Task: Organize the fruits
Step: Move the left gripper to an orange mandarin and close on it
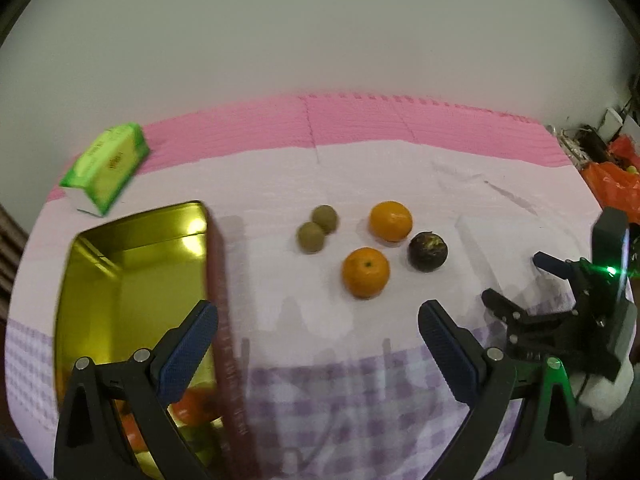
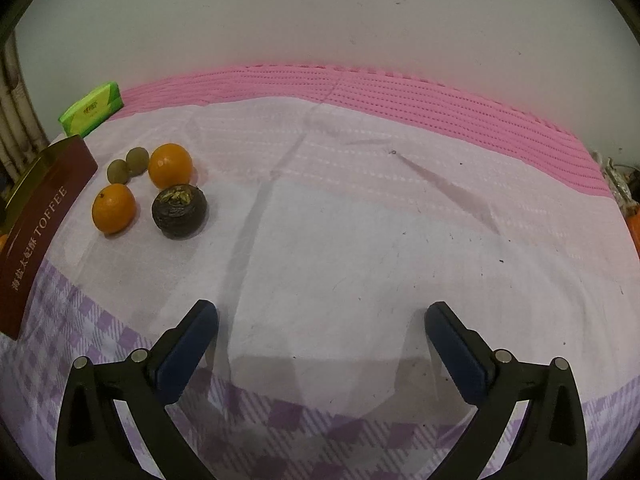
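On the white cloth lie two oranges (image 1: 390, 221) (image 1: 365, 273), a dark round fruit (image 1: 427, 251) and two small brown-green fruits (image 1: 318, 228). To their left stands an open gold tin (image 1: 132, 280); at its near end is orange fruit (image 1: 194, 406), partly hidden by my finger. My left gripper (image 1: 318, 316) hangs open and empty, short of the loose fruits. The right gripper (image 1: 516, 278) shows at the right edge. In the right wrist view my right gripper (image 2: 322, 312) is wide open over bare cloth, with the oranges (image 2: 170, 165) (image 2: 113, 208) and dark fruit (image 2: 180, 210) far to its upper left.
A green tissue pack (image 1: 106, 168) lies behind the tin on the pink mat (image 1: 360, 120). The tin's maroon side (image 2: 40, 232) reads TOFFEE. Orange bags (image 1: 612, 184) sit beyond the right edge. A pale wall rises behind.
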`<state>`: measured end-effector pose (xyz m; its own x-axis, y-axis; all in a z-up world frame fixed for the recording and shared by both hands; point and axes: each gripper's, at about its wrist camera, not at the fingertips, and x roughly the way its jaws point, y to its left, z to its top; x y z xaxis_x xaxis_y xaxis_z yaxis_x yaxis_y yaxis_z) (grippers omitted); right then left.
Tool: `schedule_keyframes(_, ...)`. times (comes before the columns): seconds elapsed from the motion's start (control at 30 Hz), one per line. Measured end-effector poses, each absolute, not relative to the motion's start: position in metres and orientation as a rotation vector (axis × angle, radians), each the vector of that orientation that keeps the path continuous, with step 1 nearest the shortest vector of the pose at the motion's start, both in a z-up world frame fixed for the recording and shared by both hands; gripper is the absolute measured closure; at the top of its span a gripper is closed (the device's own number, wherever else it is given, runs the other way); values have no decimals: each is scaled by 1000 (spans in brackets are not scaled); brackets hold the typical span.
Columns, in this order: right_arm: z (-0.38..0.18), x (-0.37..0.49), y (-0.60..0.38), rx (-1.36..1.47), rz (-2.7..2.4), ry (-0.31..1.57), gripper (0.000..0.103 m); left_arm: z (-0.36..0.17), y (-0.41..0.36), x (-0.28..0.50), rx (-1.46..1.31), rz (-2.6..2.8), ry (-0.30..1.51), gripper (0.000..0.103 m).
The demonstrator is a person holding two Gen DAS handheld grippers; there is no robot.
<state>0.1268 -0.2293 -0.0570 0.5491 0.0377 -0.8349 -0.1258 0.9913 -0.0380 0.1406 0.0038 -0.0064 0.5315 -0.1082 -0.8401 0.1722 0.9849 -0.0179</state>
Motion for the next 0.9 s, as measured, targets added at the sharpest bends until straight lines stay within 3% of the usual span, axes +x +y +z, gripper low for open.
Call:
schedule_keyframes(0.23,-58,129,-227,-97,97,986,0,-33,-20,163,85,-215,1064,12)
schedule_keyframes(0.57,-58,129,-227,-97,96,986,0,-55,-20,182,-2,-210,1127,44)
schedule_keyframes(0.8,-58,130,-227,-98,96,986,0,-62,-20,188,-15,-207,1142,49)
schedule_keyframes(0.9,-58,129,-227,-98,96,986,0,-61,-22,189,-7,-206,1137,58)
